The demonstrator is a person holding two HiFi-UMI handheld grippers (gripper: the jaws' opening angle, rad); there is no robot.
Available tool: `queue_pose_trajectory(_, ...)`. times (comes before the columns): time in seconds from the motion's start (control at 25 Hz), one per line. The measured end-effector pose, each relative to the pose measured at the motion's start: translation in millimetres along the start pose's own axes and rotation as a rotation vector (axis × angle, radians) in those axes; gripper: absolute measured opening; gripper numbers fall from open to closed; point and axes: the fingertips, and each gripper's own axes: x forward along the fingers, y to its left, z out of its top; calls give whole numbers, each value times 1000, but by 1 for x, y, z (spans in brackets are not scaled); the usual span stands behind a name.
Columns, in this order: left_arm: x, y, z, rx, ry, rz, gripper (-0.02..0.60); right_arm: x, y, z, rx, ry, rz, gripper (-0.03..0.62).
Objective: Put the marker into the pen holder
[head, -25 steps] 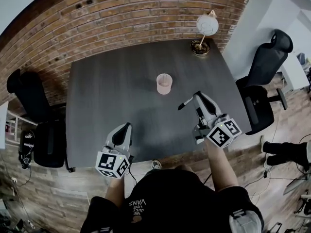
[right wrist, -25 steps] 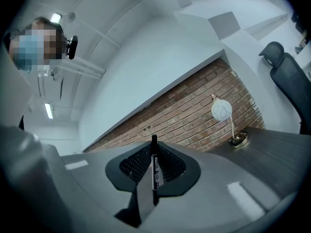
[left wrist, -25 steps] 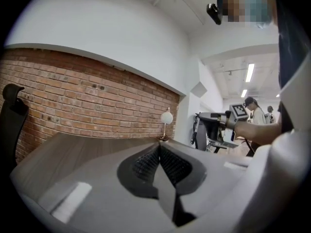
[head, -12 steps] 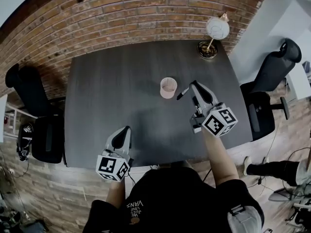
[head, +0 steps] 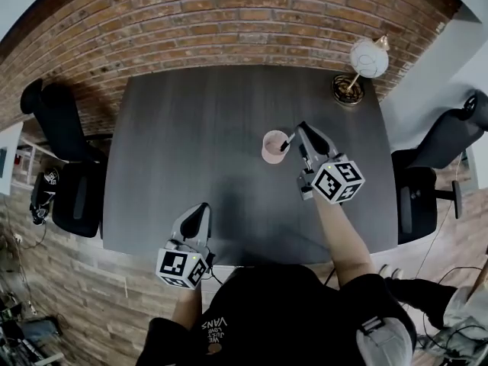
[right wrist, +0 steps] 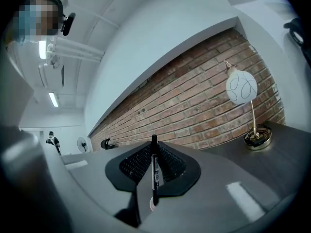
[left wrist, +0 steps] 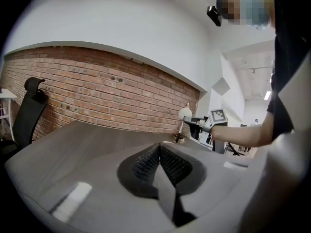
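Marker (head: 286,142) tip at pen holder (head: 270,151) rim.
Right gripper (head: 300,130) clamps it from 3 o'clock; left gripper (head: 200,209) closed, empty, at 7 o'clock.

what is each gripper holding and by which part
The right gripper pinches the slim black marker roughly mid-barrel, with both ends poking out past the jaws. The left gripper is shut on nothing.

Office. Dark desk (head: 191,143), black swivel chairs (head: 72,204) either side, globe lamp (head: 364,61) at desk corner, brick wall (head: 229,21) behind, plank floor (head: 76,296), ceiling strip lights (right wrist: 53,99).
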Motion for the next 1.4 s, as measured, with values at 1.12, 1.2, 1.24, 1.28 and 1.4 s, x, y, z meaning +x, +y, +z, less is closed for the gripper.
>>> queue_pose_trajectory(1.12,-1,13,-19,-46,34,81,54,21,-34,-108,-2,232,-58,40)
queue_pose_trajectory(1.2,-2,13,-19,-46,34,79,54,20,-33,-108,2,232,-63,40)
queue_pose_trajectory(1.24,-2,13,-19,-45,33,77,54,19,-33,-108,5,231,-65,45)
queue_pose_trajectory(1.28,-2,13,-19,-44,33,75,54,19,-32,-108,8,229,-67,57)
queue_pose_trajectory(1.4,-3,13,-18,-42,30,68,54,16,-30,-104,13,217,-68,58)
